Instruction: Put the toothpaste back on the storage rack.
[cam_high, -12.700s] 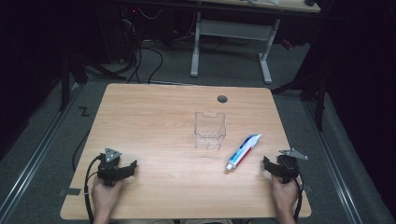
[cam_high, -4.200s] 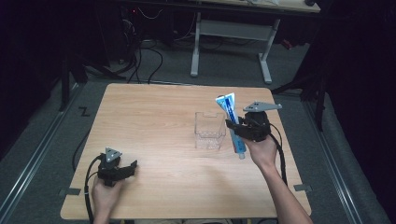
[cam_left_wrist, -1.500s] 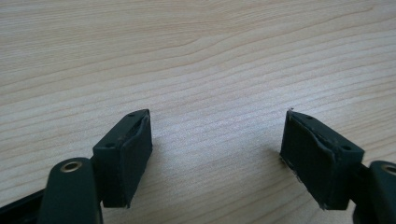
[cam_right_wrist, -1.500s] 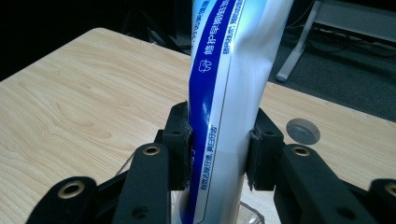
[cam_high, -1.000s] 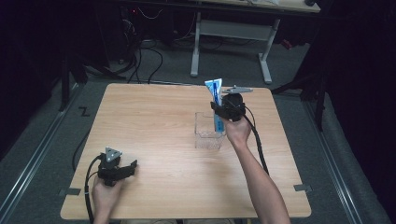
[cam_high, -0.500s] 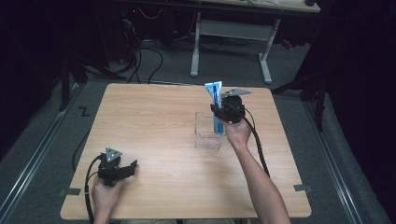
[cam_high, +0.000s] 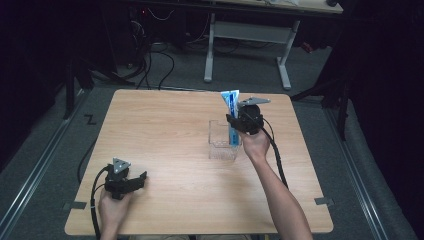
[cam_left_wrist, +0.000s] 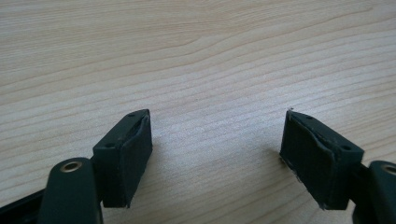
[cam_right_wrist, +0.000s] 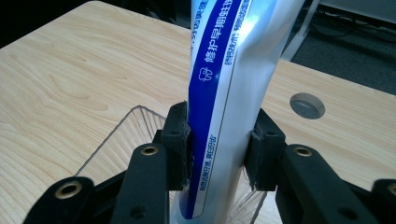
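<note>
A blue and white toothpaste tube (cam_high: 231, 113) (cam_right_wrist: 231, 79) stands upright, its lower end inside the clear plastic box (cam_high: 223, 139) (cam_right_wrist: 114, 140) at the middle right of the table. My right gripper (cam_high: 239, 121) (cam_right_wrist: 218, 151) is shut on the tube's middle, just above the box's right side. Near the table's front left corner my left gripper (cam_high: 131, 181) (cam_left_wrist: 217, 158) rests low over the bare wood, open, with nothing between its jaws.
The wooden table (cam_high: 165, 150) has a round cable hole (cam_high: 238, 104) (cam_right_wrist: 307, 105) at its far edge, behind the box. Beyond the table stand a white desk frame (cam_high: 247, 37) and loose cables on the grey floor.
The right gripper picked the tube up from the table's right side, carried it left to the box, and in the last second lowered it slightly. The left gripper stayed still.
</note>
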